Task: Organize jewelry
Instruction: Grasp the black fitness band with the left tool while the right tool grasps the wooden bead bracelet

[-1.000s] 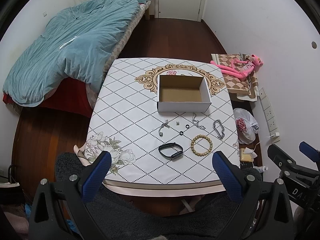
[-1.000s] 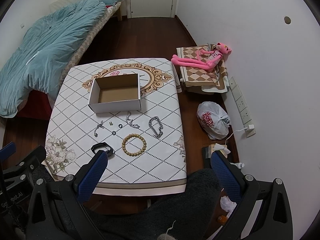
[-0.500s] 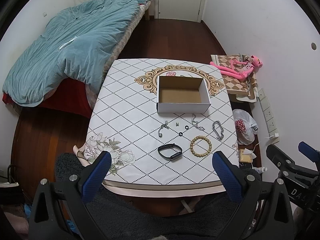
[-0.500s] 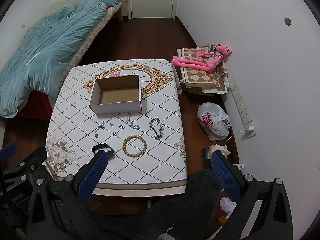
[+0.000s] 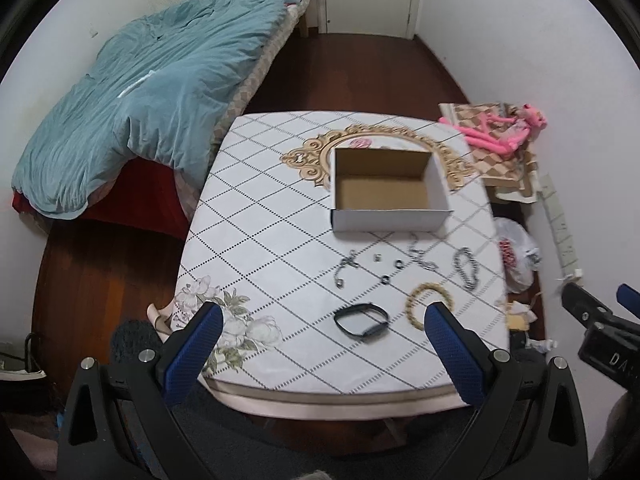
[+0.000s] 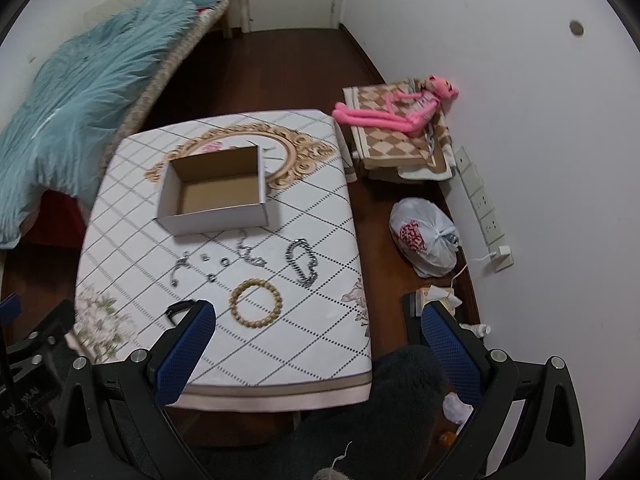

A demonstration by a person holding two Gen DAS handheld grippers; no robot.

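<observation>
An open, empty cardboard box (image 5: 386, 190) (image 6: 214, 192) stands on the patterned table (image 5: 260, 240) (image 6: 320, 320). In front of it lie a wooden bead bracelet (image 5: 430, 306) (image 6: 256, 304), a black band (image 5: 360, 320) (image 6: 178, 311), a silver chain bracelet (image 5: 466, 268) (image 6: 302, 262), a thin chain (image 5: 420, 256) (image 6: 248, 252), a small silver pendant chain (image 5: 344, 268) (image 6: 180, 266) and small rings (image 5: 386, 278) (image 6: 224, 261). My left gripper (image 5: 320, 338) and right gripper (image 6: 318, 336) are open and empty, above the table's near edge.
A bed with a teal duvet (image 5: 140, 92) stands left of the table. A pink plush toy (image 6: 396, 112) lies on checkered cushions by the right wall. A plastic bag (image 6: 426, 236) and a power strip (image 6: 480, 200) are on the floor at the right.
Both grippers have moved forward and down toward the table, so the box and jewelry look larger. Both stay open. Nothing on the table has moved.
</observation>
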